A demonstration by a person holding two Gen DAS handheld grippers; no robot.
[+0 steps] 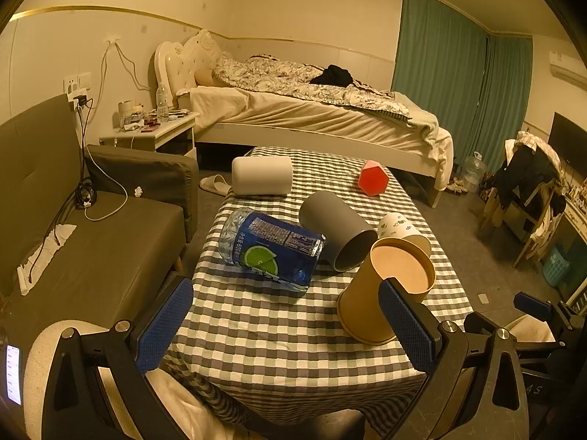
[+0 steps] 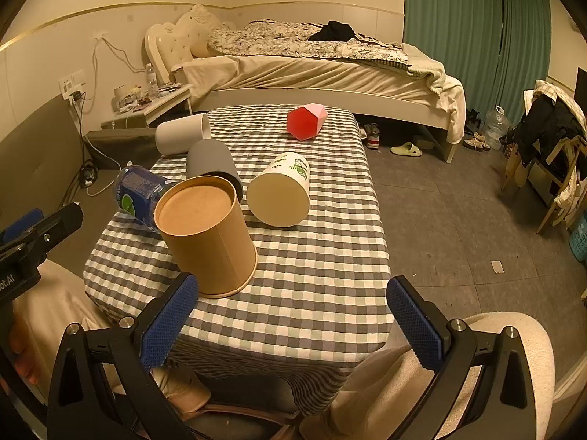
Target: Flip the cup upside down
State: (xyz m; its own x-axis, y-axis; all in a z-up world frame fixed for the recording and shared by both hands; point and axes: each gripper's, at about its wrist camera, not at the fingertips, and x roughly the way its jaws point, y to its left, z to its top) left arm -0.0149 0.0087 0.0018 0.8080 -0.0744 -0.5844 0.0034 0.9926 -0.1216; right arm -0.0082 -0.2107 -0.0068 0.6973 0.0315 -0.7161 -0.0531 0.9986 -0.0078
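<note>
Right wrist view: checked table (image 2: 312, 286) fills the middle, with a clutter of cups lying on it. Largest item near the front-left is the brown paper cup (image 2: 209, 234), seen already inverted — closed base up, rim down on the cloth, slightly tilted in the fisheye. Behind it a grey cup (image 2: 209, 161) and a white cup (image 2: 179, 134) are lying on their sides, the blue bottle (image 2: 141, 192) lying far-left of the brown one, the printed cup (image 2: 282, 190) lying on its side to the right, and the red faceted holder (image 2: 306, 121) at the far edge.

Right gripper (image 2: 290, 319) is held spread wide, nothing between the pads, just near of the brown cup. Left gripper (image 1: 290, 319) is likewise released and empty; its right pad is seen overlapping the brown paper cup (image 1: 381, 293), contact cannot be told.

Judged step: flip appears done for the brown cup, release/retreat phase. If another cup is targeted, a side grasp on a lying cup and a rotation to rim-down would be called for.
</note>
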